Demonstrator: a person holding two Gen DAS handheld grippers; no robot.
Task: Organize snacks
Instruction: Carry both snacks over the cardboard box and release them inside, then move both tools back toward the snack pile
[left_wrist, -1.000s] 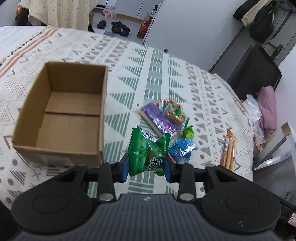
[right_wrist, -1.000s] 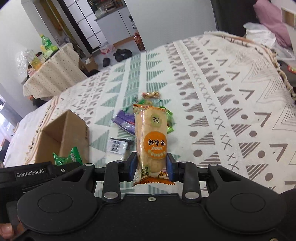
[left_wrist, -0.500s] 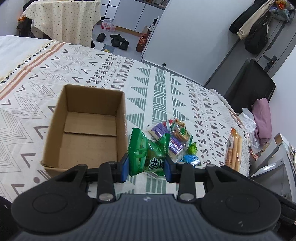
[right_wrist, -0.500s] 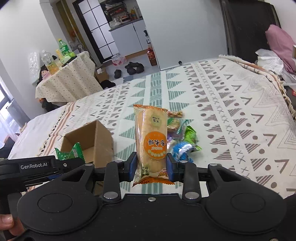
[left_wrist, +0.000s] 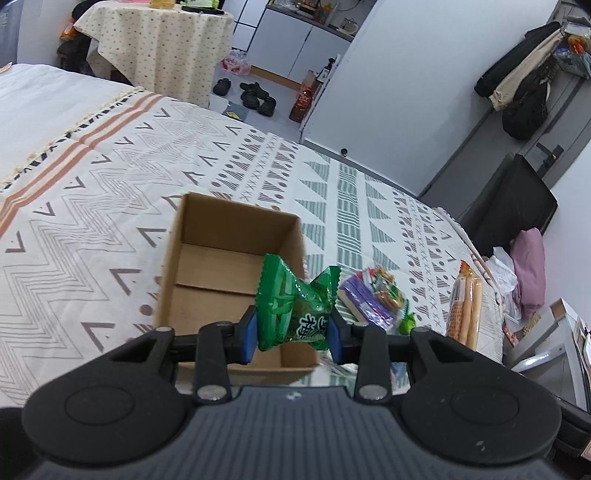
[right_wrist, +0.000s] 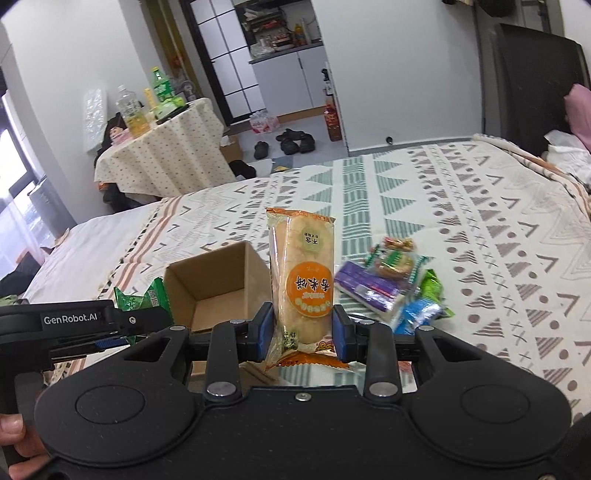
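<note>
My left gripper (left_wrist: 291, 332) is shut on a green snack packet (left_wrist: 295, 306) and holds it above the near right corner of an open cardboard box (left_wrist: 207, 236). The box holds nothing that I can see. My right gripper (right_wrist: 302, 332) is shut on an upright orange rice-cracker pack (right_wrist: 302, 273), to the right of the box (right_wrist: 221, 273). The left gripper with its green packet (right_wrist: 140, 299) shows at the left of the right wrist view. A pile of loose snacks (left_wrist: 373, 299) lies right of the box, with a purple pack (right_wrist: 365, 286) in it.
All lies on a bed with a patterned cover (left_wrist: 110, 206). A long biscuit-stick pack (left_wrist: 463, 310) lies near the bed's right edge. A clothed side table (right_wrist: 159, 147) with bottles stands beyond the bed, and shoes (left_wrist: 255, 96) lie on the floor.
Both grippers have risen and pulled back with their snacks. The left gripper has shifted left, so the green packet now hangs over the box's corner rather than over the snack pile.
</note>
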